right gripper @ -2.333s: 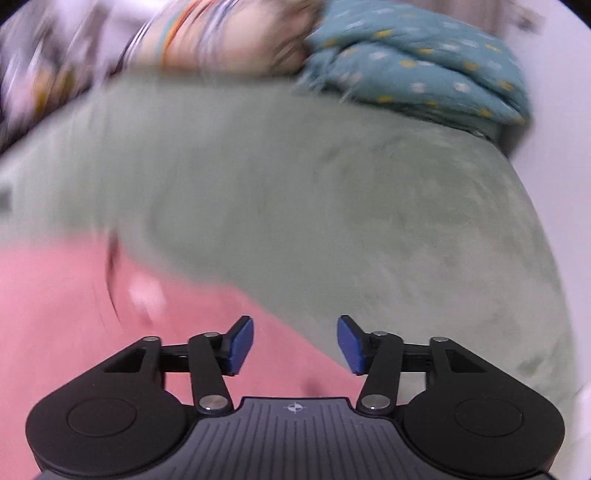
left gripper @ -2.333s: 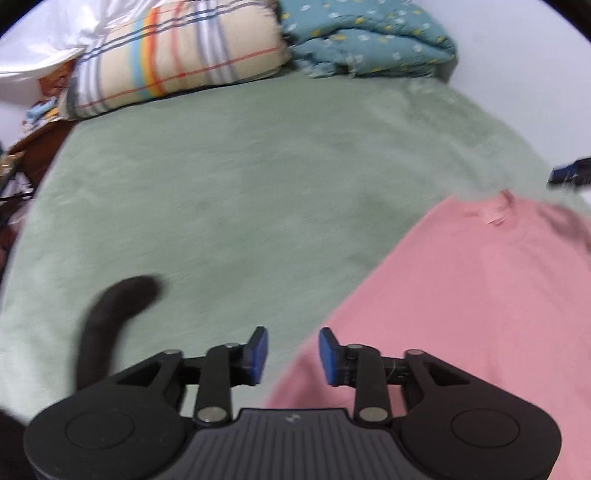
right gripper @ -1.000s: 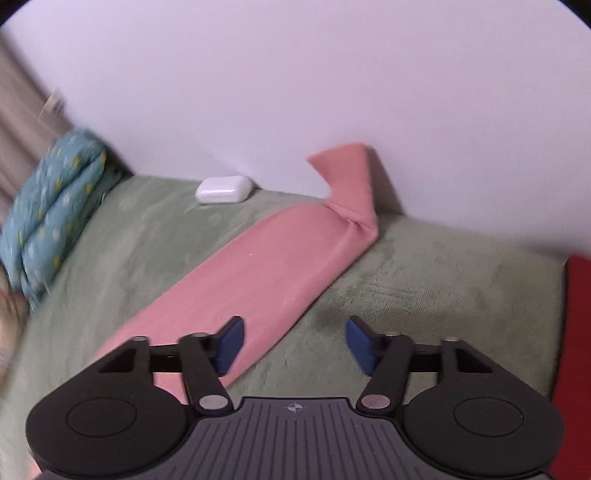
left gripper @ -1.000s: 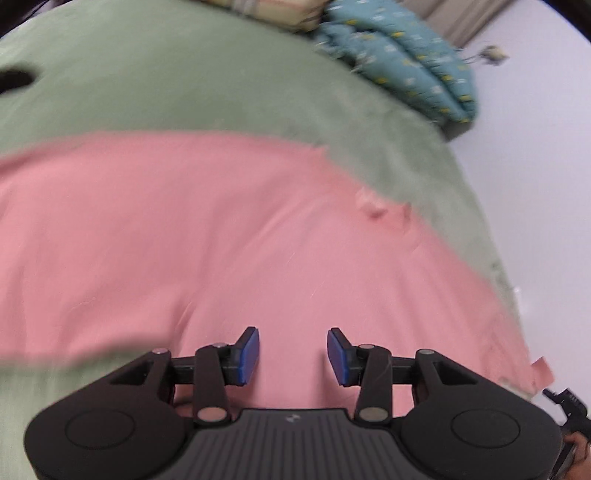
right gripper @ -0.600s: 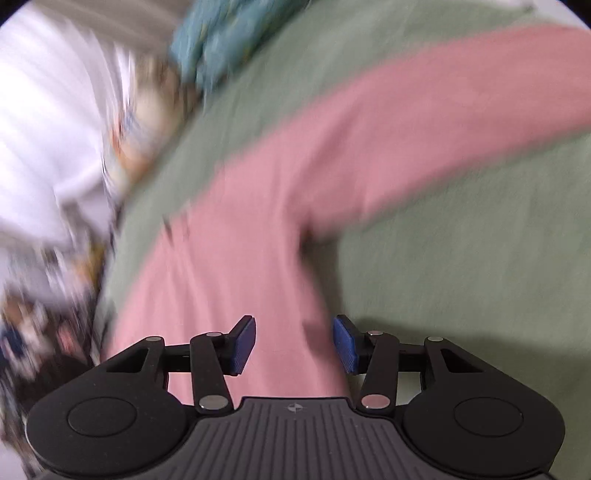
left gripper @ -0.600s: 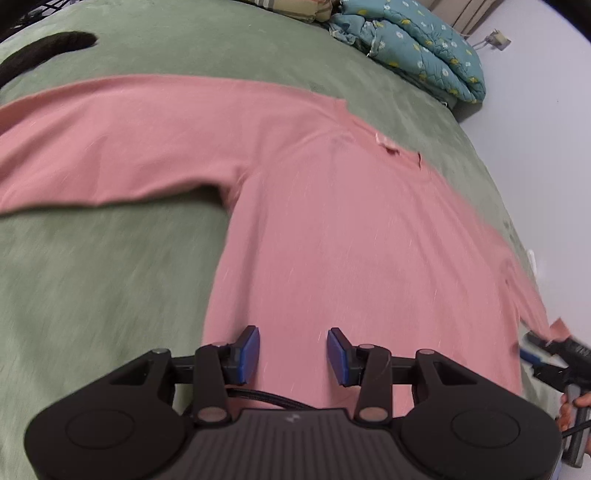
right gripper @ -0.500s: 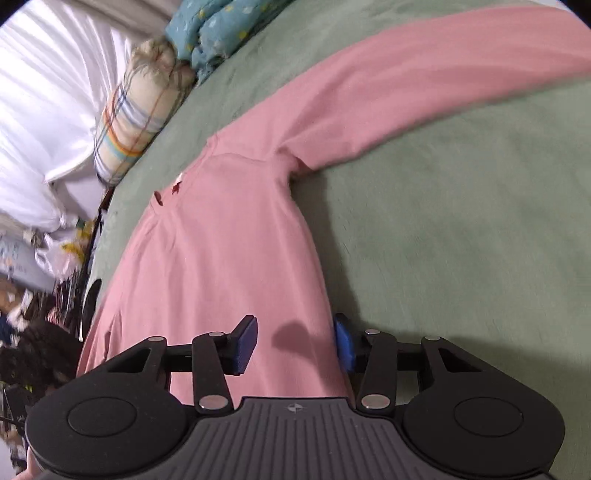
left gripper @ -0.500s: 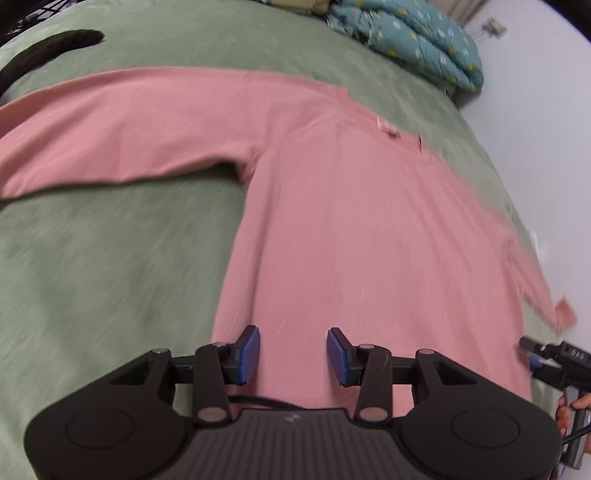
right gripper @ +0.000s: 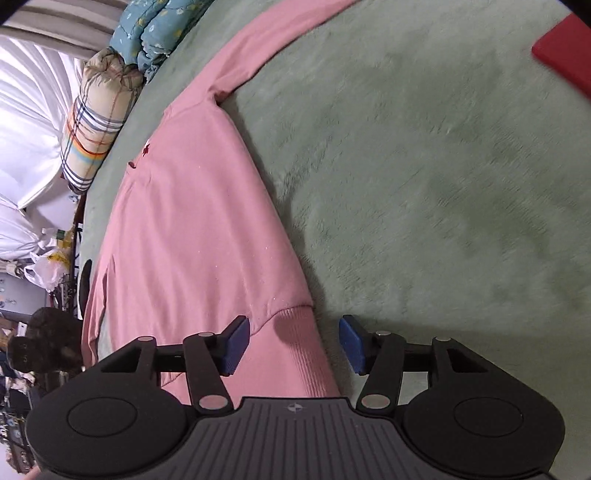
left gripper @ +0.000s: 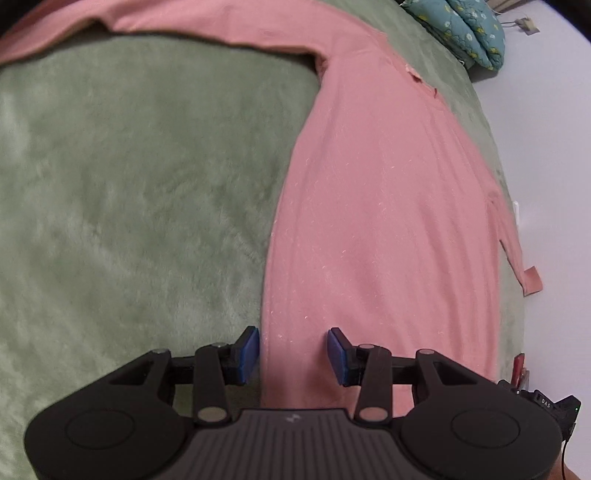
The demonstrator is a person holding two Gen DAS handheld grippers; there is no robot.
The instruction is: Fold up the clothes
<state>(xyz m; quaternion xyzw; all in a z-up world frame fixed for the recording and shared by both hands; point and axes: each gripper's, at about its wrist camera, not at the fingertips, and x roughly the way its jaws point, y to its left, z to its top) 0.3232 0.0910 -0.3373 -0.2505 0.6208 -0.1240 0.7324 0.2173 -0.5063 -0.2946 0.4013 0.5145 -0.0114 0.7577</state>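
Pink fabric fills the middle of both views: a long-sleeved pink top [left gripper: 388,221] lies spread flat on the bed's green blanket [left gripper: 129,203], sleeves stretched out to either side and its neckline pointing toward the head of the bed.

We hold our left tool [left gripper: 293,354] low over the top's left side edge near the hem. Its blue pads [left gripper: 247,349] are spread apart, with one pad over the blanket and the other over the pink cloth; they pinch nothing.

We hold our right tool [right gripper: 293,341] at the opposite bottom corner, above the ribbed hem band [right gripper: 299,350]. Its jaws also stand wide apart, the cloth's corner lying between them but not gripped. Whether either tool touches the fabric, we cannot tell.

At the head of the bed sit a folded teal floral quilt [right gripper: 155,29] and, beside it, a rolled plaid blanket [right gripper: 99,110]. A red item [right gripper: 565,51] lies on the blanket at the right view's upper edge, well apart from the top.
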